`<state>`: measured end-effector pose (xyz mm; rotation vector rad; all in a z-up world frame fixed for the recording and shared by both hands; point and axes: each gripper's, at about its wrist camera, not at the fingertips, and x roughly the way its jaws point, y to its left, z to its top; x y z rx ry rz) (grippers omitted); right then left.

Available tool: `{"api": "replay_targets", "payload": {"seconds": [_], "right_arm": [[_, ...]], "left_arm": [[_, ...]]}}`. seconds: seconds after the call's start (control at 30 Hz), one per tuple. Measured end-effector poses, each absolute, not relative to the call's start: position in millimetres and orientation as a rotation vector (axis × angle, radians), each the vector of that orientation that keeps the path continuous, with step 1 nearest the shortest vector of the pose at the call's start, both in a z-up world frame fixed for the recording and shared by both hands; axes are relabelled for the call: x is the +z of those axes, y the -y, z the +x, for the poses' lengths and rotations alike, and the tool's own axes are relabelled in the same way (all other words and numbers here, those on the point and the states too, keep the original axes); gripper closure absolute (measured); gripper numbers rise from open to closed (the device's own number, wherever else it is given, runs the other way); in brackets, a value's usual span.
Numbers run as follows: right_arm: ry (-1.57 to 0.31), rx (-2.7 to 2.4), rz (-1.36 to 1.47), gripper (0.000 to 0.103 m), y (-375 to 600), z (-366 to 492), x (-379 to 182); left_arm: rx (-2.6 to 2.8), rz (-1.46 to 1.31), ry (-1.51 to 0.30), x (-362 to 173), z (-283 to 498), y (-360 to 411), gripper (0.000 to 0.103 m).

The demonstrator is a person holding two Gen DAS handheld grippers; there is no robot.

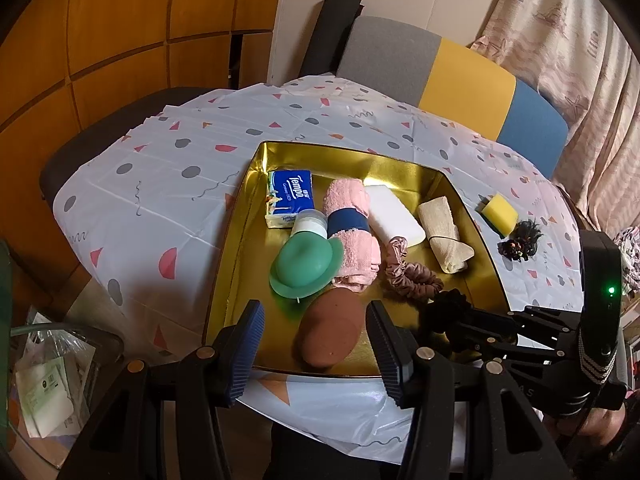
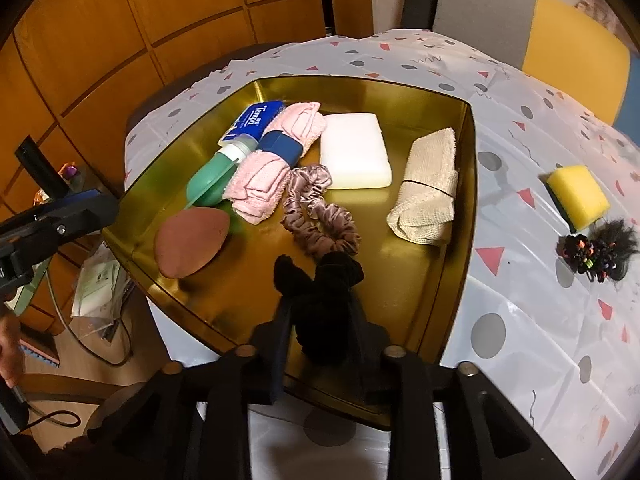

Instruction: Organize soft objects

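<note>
Right hand-held gripper is hanging over the near part of the gold tray, jaws narrow with a black scrunchie sitting between them. Pads look loose on it rather than pinching, so I'm reading this as the drop, not a carry. Scrunchie is bunching low over the tray floor; whether it's touching the floor, can't tell.

Left hand-held gripper is idling at the tray's near-left edge, jaws part open, nothing in them. A brown oval puff is lying on the tray floor in line with the gap, not gripped.

Already sitting in the tray:
- mauve satin scrunchie, just beyond the black one
- pink rolled towel with a blue band
- green squeeze bottle, leaning against the towel
- blue tissue pack at the far left
- white foam block
- beige rolled cloth by the right wall

Still lying out on the worktop, right of the tray:
- yellow sponge
- black hair-tie bundle with coloured beads, just beside the sponge

Judging progress: mostly done. Two pickups are remaining once the black scrunchie is released, both nearer the right hand.
</note>
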<state>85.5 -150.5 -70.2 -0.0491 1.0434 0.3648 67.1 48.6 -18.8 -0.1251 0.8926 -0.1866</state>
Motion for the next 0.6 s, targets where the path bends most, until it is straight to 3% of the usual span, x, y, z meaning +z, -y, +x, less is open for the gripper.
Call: {"api": "replay_targets", "payload": {"seconds": [0.13,0.27,0.6], "right_arm": [[-1.021,0.367,-0.025,0.062,154,82,-66],[-0.990,0.366,0.007,0.048,160,78,-58],[-0.926,0.328,0.066,0.047,185,69,-42]], "left_arm": [[-0.193,-0.115,-0.891,-18,66,-46,0.050],[-0.197,-0.107,-0.888,-16,65,-43,0.050],[-0.215,-0.068,-0.877,-9,62,-30,0.050]]}}
